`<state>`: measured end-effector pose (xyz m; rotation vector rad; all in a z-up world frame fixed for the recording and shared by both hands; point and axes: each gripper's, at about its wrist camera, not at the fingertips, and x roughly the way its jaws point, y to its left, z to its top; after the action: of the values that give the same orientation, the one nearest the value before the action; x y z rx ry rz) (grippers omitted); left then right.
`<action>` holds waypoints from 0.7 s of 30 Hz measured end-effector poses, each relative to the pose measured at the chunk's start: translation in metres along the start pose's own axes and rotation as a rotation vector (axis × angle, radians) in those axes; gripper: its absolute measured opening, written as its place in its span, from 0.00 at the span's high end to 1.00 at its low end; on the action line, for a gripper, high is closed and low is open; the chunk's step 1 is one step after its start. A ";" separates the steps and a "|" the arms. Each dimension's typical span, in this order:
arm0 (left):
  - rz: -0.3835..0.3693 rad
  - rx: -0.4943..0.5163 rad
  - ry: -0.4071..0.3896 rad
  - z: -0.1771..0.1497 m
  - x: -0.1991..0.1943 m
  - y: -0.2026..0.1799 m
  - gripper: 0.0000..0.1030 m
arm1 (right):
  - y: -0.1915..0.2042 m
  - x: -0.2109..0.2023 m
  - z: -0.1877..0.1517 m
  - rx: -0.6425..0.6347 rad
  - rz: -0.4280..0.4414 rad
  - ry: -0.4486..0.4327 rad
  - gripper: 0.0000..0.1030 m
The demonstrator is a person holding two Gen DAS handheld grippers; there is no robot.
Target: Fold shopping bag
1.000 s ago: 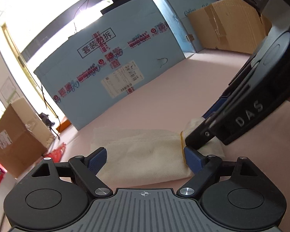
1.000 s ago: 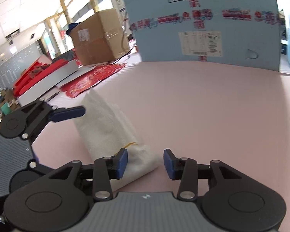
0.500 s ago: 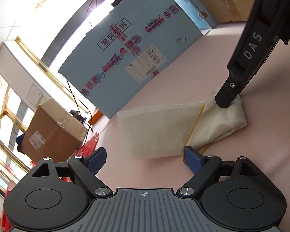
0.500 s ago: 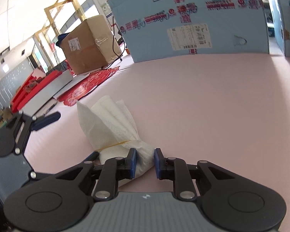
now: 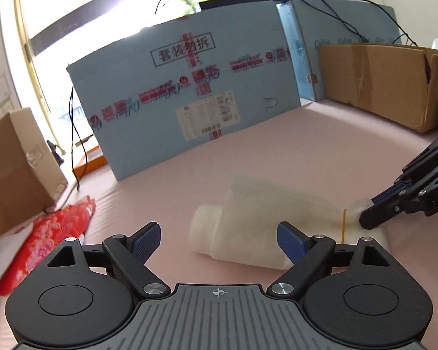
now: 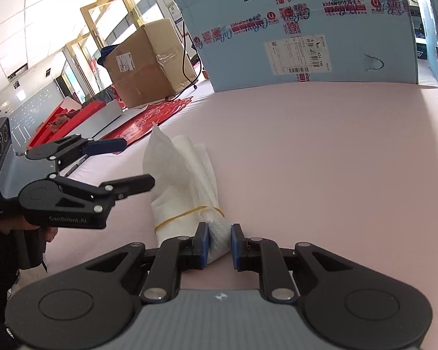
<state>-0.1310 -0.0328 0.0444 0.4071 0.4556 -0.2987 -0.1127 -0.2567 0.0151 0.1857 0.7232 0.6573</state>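
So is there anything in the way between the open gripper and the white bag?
Nothing visible. The left gripper is open, with only bare pink table between it and the folded bag. The right gripper pinches the bag's far end.

Both wrist views look low and close across the pink tabletop, sharing the bag and blue box.

Blue carton, upper frame: boxed "套装勿拆", tape reading "kidswant", label "K24 188". Left gripper, left frame: "GenRobot.AI", "DAS".
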 end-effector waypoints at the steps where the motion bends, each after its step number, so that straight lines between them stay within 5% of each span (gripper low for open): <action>1: -0.027 0.017 -0.008 0.001 0.000 -0.008 0.13 | 0.001 0.000 0.000 -0.002 -0.002 0.000 0.83; 4: -0.086 0.152 0.030 0.002 0.010 -0.044 0.12 | 0.004 -0.001 0.001 -0.010 -0.015 -0.006 0.81; 6: -0.042 0.230 0.060 -0.001 0.022 -0.060 0.10 | 0.008 -0.002 0.002 -0.045 -0.042 -0.023 0.77; 9: 0.037 0.201 0.048 0.005 0.036 -0.059 0.10 | 0.018 0.002 0.000 -0.139 -0.069 -0.029 0.82; 11: 0.023 0.146 0.040 0.007 0.049 -0.048 0.10 | 0.035 0.003 -0.009 -0.296 -0.106 -0.045 0.85; 17: -0.147 -0.250 0.090 0.010 0.099 0.011 0.09 | 0.069 0.000 -0.034 -0.655 -0.159 -0.069 0.87; 21: -0.160 -0.282 0.109 0.008 0.120 0.031 0.09 | 0.077 0.002 -0.041 -0.768 -0.179 -0.074 0.87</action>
<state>-0.0141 -0.0319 0.0033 0.1117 0.6297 -0.3628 -0.1767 -0.1979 0.0124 -0.5521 0.3712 0.7095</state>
